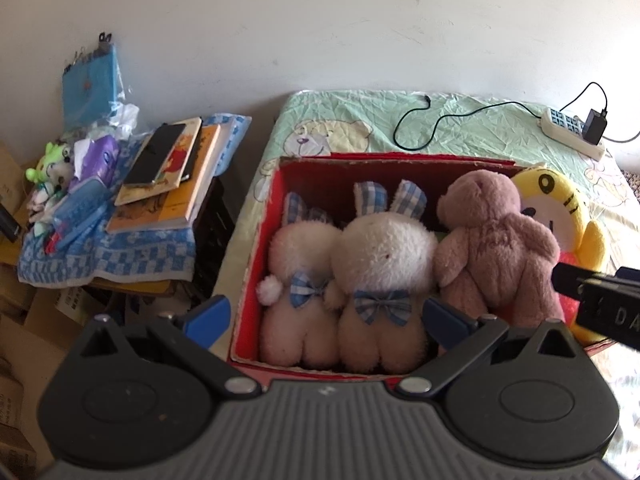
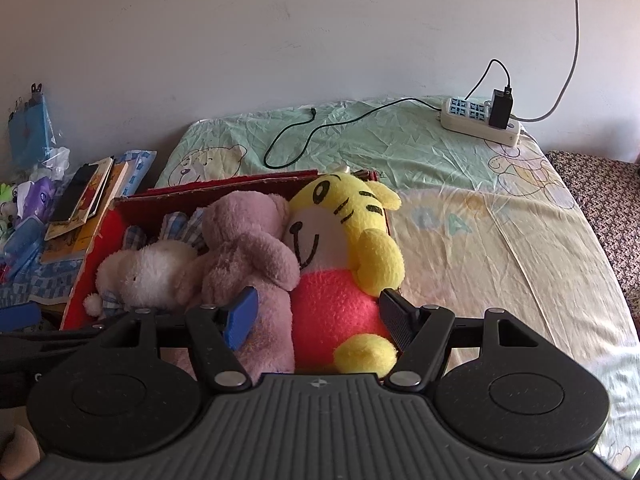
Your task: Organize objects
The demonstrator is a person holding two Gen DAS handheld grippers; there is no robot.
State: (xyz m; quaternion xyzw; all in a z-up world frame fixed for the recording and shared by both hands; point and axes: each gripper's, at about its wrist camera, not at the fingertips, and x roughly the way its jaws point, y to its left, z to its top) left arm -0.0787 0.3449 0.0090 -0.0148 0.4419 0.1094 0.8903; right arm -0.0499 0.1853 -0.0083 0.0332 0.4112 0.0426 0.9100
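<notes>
Right gripper spread wide astride yellow tiger plush, nothing clamped | left gripper open, empty | tiger at red box right end, on bed | tiger should be pressed down beside pink bear.

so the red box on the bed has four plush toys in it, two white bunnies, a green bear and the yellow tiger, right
Not quite: the bear is dusty pink, not green, as the left wrist view shows. The rest holds: the red box on the bed holds two white bunnies and the yellow tiger.
</notes>
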